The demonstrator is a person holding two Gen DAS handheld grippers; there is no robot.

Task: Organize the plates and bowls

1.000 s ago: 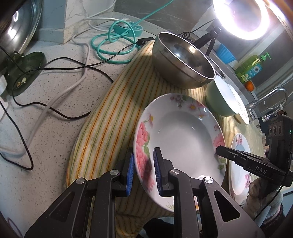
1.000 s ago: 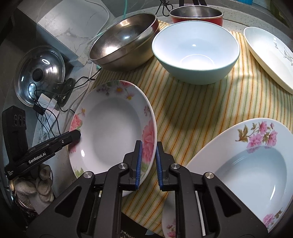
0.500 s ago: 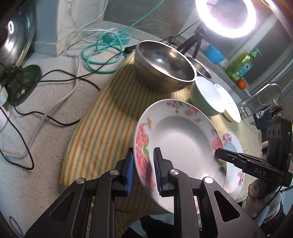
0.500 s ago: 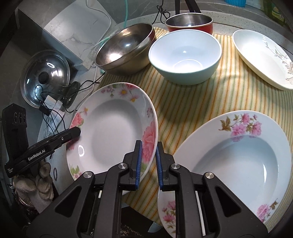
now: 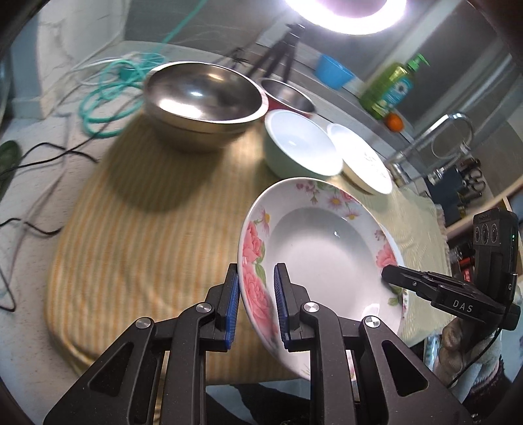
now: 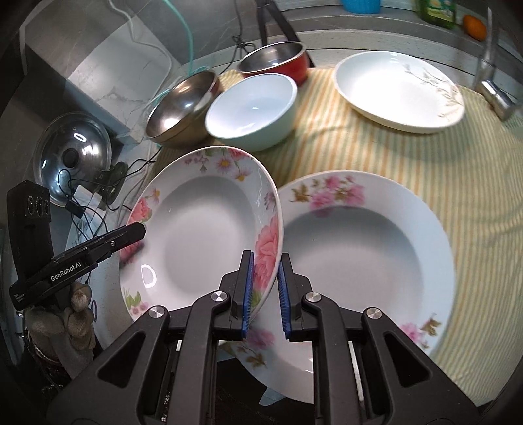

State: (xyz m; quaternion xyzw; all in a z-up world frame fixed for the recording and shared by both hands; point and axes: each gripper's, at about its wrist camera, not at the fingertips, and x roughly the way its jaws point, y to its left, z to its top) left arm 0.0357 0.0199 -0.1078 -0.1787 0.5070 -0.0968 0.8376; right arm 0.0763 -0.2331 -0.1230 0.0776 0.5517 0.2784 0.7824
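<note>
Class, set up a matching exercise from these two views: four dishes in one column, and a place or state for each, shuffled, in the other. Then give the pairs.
Things:
1. rose plate
2. steel bowl
3. mint bowl
4. red pot

Places or states:
A. behind the mint bowl
B. held by both grippers
C. on the cloth's left edge
D. between steel bowl and white plate

Pairs: 1-B, 2-C, 3-D, 4-A

A glaring ring light (image 5: 346, 13) overexposes the top; fisheye edges darken, the background motion-blurred.
</note>
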